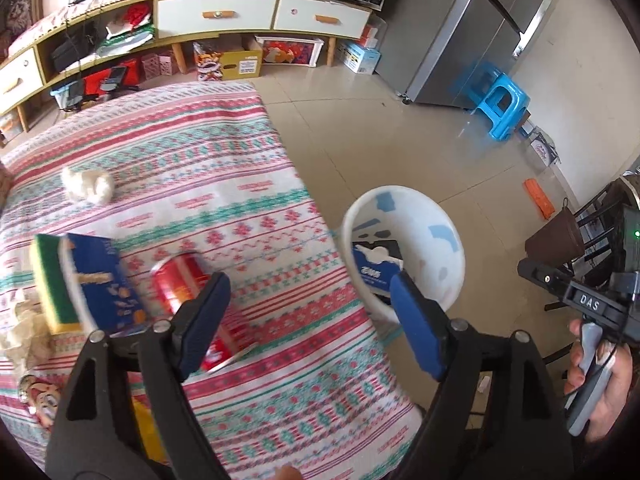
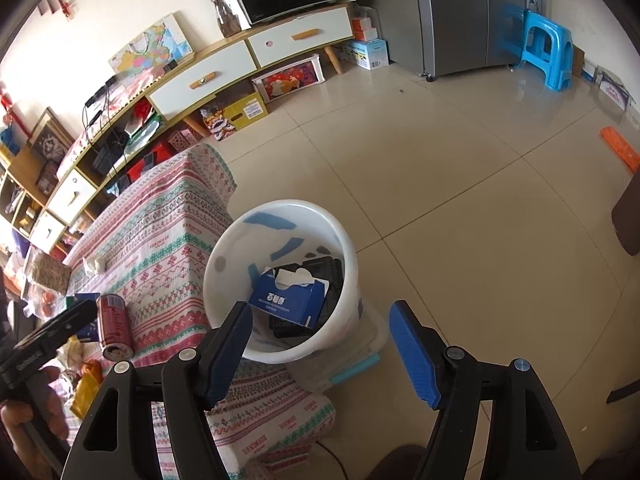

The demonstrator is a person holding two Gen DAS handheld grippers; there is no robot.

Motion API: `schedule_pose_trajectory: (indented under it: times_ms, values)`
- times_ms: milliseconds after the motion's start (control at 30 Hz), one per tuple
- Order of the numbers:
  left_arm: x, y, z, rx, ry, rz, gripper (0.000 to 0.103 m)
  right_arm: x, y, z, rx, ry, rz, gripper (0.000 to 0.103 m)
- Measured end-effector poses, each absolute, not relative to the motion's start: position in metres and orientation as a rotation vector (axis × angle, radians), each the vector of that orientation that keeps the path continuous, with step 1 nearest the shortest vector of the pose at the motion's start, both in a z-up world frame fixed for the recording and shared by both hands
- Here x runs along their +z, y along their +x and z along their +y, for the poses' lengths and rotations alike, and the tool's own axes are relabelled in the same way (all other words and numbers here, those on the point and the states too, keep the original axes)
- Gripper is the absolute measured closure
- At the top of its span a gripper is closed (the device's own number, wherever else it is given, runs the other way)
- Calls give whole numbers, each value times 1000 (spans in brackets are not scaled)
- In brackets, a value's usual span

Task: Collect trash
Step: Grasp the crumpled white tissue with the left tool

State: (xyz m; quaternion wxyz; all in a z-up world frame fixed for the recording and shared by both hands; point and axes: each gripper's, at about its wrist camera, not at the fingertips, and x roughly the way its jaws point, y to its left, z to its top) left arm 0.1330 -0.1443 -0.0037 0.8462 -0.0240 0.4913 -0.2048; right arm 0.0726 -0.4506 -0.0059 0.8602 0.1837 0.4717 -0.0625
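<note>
A white bin [image 1: 436,216] stands on the floor by the table's corner, with a blue tissue box [image 1: 374,270] and dark trays inside. My left gripper [image 1: 310,292] is open above the table edge with nothing between its fingers. A red can [image 1: 182,280] lies on its side on the patterned cloth, just behind the left finger. Beside it sit a blue box [image 1: 104,280] with a green-yellow sponge [image 1: 50,280], and farther off a crumpled tissue [image 1: 86,186]. My right gripper [image 2: 320,320] hangs open and empty over the bin [image 2: 228,256] and tissue box [image 2: 286,296]; the can [image 2: 114,320] lies to its left.
A patterned tablecloth [image 1: 240,160] covers the table. A low cabinet [image 1: 216,12] with drawers lines the far wall, boxes beneath it. A grey fridge [image 1: 480,28], a blue stool [image 1: 502,104] and an orange item [image 1: 540,198] stand on the tiled floor. A hand [image 1: 612,396] grips the right gripper's handle.
</note>
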Motion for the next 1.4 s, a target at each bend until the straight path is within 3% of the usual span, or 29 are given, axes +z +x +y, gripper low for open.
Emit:
schedule_pose_trajectory:
  times_ms: [200,500,1100,1267,1400]
  values:
    - [4,122,-100,-364,-1,1042,6,-4,76,-419,-86,314,1008,21]
    - [7,114,-29,-259,-59,1053,5,1,82,-354,-13,154,1024,19]
    - [-38,133,92,-79,-242,1207,5,-17,129,-210,178,-52,1088,18]
    - [-57,150,98,-78,-234,1259,15,-25,142,-182,229,-57,1113,18]
    - [-76,163,97,-95,-232,1311,31,-31,153,-164,250,-70,1132,18]
